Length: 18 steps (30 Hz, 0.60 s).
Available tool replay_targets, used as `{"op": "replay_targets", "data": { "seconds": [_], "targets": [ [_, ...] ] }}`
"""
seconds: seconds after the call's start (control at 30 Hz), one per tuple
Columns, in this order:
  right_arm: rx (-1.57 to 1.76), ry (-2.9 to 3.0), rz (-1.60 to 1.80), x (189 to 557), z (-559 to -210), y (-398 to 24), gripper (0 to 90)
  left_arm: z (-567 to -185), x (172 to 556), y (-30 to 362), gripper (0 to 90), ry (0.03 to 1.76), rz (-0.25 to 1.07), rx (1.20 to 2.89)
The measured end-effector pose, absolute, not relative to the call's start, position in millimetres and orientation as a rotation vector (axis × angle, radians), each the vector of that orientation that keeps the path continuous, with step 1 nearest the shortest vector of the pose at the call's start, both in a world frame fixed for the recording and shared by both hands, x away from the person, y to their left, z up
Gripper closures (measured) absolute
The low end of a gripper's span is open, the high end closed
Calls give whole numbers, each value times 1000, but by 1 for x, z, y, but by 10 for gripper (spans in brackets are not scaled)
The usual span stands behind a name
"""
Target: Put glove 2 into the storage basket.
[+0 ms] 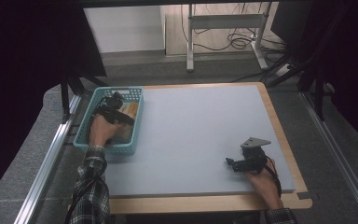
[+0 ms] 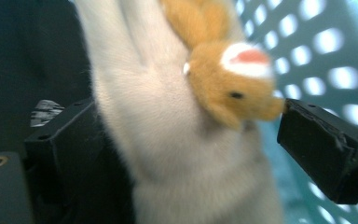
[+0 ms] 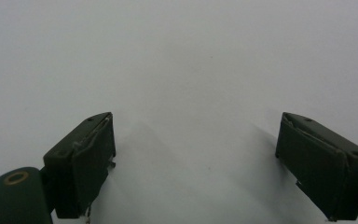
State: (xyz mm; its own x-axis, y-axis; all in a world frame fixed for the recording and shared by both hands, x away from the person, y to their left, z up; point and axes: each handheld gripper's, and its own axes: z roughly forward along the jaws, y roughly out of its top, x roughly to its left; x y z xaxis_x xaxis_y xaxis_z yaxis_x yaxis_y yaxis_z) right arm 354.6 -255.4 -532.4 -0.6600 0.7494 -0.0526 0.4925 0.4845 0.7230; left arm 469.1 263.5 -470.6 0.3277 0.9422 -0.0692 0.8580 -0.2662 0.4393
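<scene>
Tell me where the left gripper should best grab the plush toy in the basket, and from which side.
Probably the pale furry body, not the small orange head. In the left gripper view the body runs lengthwise between the open jaws of the left gripper, broad and soft, so closing across its middle should hold. Come from above: the teal basket walls block a sideways approach.
</scene>
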Motion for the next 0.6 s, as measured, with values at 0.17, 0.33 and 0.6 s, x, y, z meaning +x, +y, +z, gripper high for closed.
{"op": "replay_targets", "data": {
  "seconds": [0.17,0.33,0.6],
  "targets": [
    [1040,2373,983,355,-532,-255,117,-456,458,279,310,1644,430,2118],
    [1040,2373,983,355,-532,-255,117,-476,460,285,727,1729,429,2141],
    [1039,2373,983,355,-532,-255,117,-493,471,269,847,1679,223,2126]
  ]
}}
